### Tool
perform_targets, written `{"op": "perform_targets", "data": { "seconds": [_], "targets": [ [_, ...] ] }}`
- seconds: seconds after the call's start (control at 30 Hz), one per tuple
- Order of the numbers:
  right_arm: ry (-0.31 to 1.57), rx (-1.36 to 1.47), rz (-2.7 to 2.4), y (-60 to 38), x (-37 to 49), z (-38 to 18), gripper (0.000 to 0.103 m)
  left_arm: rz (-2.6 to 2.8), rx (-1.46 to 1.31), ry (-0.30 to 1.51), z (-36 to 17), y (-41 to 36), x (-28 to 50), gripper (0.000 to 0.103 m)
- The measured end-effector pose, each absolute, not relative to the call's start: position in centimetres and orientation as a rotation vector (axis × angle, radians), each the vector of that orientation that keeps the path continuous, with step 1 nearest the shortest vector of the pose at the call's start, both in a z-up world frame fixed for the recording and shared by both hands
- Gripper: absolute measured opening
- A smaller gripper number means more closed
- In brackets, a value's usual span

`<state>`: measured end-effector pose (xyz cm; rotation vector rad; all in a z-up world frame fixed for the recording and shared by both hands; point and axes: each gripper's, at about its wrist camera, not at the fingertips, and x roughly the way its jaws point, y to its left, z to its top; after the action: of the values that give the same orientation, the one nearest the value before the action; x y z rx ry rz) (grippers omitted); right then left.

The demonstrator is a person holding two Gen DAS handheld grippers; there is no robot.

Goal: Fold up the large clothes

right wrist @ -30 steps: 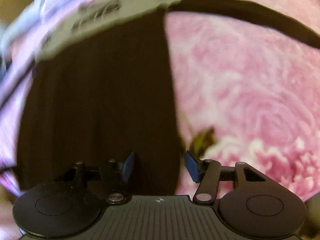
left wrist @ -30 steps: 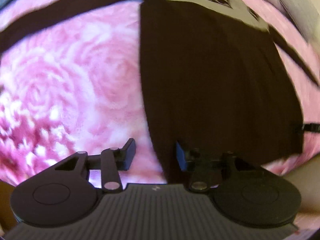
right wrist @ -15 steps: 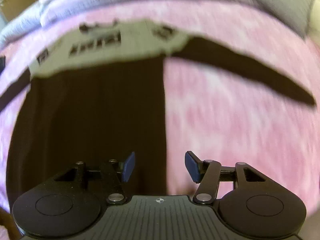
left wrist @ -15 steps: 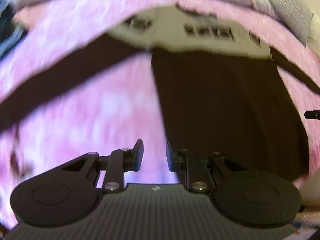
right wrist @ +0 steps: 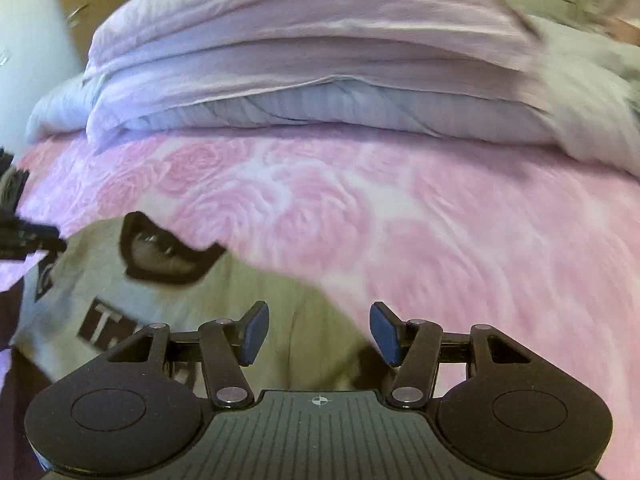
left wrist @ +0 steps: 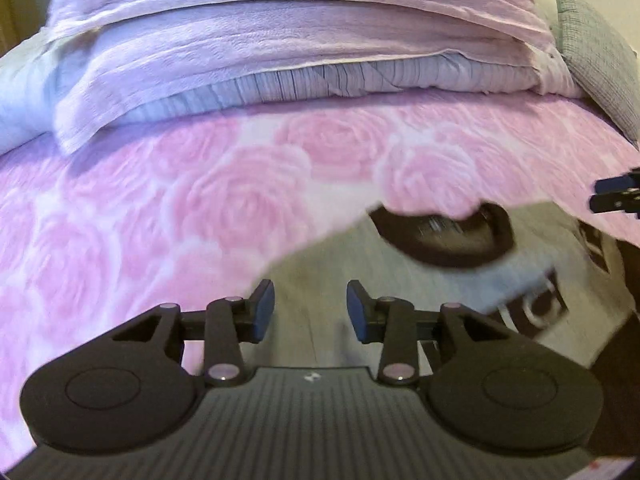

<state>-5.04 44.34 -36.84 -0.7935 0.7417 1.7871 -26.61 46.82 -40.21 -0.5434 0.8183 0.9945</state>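
jaws of the left gripper (left wrist: 310, 310) and the right gripper (right wrist: 316, 334) stand spread and empty, wider than half a second ago; below them now lies the grey shoulder panel of the sweatshirt (left wrist: 400, 280), black collar (left wrist: 444, 236) up, spread on the rose-print bedspread (left wrist: 180, 208); a moment back both hung over its dark hem end, so they have swept up to the shoulders, likely to take them for the fold; folded duvet (left wrist: 280, 52) lies beyond.

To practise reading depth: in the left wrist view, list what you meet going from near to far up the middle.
left gripper → grey shirt → black collar → pink rose bedspread → folded lilac bedding
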Motion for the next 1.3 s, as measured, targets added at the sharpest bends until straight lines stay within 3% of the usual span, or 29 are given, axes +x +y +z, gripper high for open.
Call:
{"op": "perform_targets", "data": {
  "seconds": [0.07, 0.13, 0.17, 0.2, 0.23, 0.33, 0.4, 0.5, 0.57, 0.63, 0.67, 0.7, 0.9, 1.1, 1.3],
  "targets": [
    [0.77, -0.851, 1.833, 46.1, -5.4, -38.3, 0.053, 0.945, -0.558, 0.848, -41.2, 48.6, -26.2, 0.045],
    [0.809, -0.919, 1.868, 47.5, -5.5, -40.1, 0.053, 0.906, -0.528, 0.887, -42.1, 49.4, -25.9, 0.048],
    [0.839, -0.95, 1.895, 47.8, -5.5, -40.9, 0.047, 0.881, -0.518, 0.909, -42.7, 49.7, -25.6, 0.048],
    [0.867, -0.971, 1.934, 47.3, -5.5, -41.2, 0.015, 0.859, -0.515, 0.93, -43.2, 50.0, -25.5, 0.047],
    [0.842, -0.992, 1.953, 47.2, -5.8, -41.5, 0.006, 0.839, -0.51, 0.947, -43.7, 50.1, -25.3, 0.045],
    [0.687, -0.893, 1.949, 46.3, -5.1, -40.2, 0.003, 0.852, -0.392, 0.943, -43.7, 49.7, -24.4, 0.004],
    [0.658, -0.746, 1.851, 46.6, -3.5, -39.1, 0.002, 0.909, -0.391, 0.865, -43.1, 49.9, -24.4, 0.0],
    [0.74, -0.742, 1.741, 47.5, -2.9, -41.6, 0.003, 1.014, -0.328, 0.864, -43.7, 50.1, -22.8, 0.0],
    [0.65, -0.799, 1.723, 47.2, -4.4, -42.8, 0.005, 1.055, -0.333, 0.951, -45.1, 50.7, -21.6, 0.0],
    [0.662, -0.803, 1.681, 47.3, -4.6, -42.0, 0.02, 1.083, -0.325, 0.931, -45.0, 50.2, -21.3, 0.003],
    [0.687, -0.768, 1.648, 47.3, -4.1, -41.2, 0.042, 1.1, -0.339, 0.896, -44.4, 49.7, -21.3, 0.008],
    [0.68, -0.728, 1.621, 47.1, -3.9, -40.5, 0.048, 1.113, -0.362, 0.856, -43.7, 49.2, -21.7, 0.01],
    [0.661, -0.692, 1.716, 41.2, -4.0, -36.4, 0.048, 0.985, -0.465, 0.731, -40.2, 44.2, -23.0, 0.017],
    [0.671, -0.884, 1.732, 32.7, -8.0, -39.8, 0.048, 0.906, -0.522, 0.813, -42.3, 36.5, -22.7, 0.017],
    [0.678, -0.956, 1.695, 18.5, -8.4, -40.8, 0.048, 0.947, -0.532, 0.843, -42.4, 23.6, -25.9, 0.019]
  ]
}}
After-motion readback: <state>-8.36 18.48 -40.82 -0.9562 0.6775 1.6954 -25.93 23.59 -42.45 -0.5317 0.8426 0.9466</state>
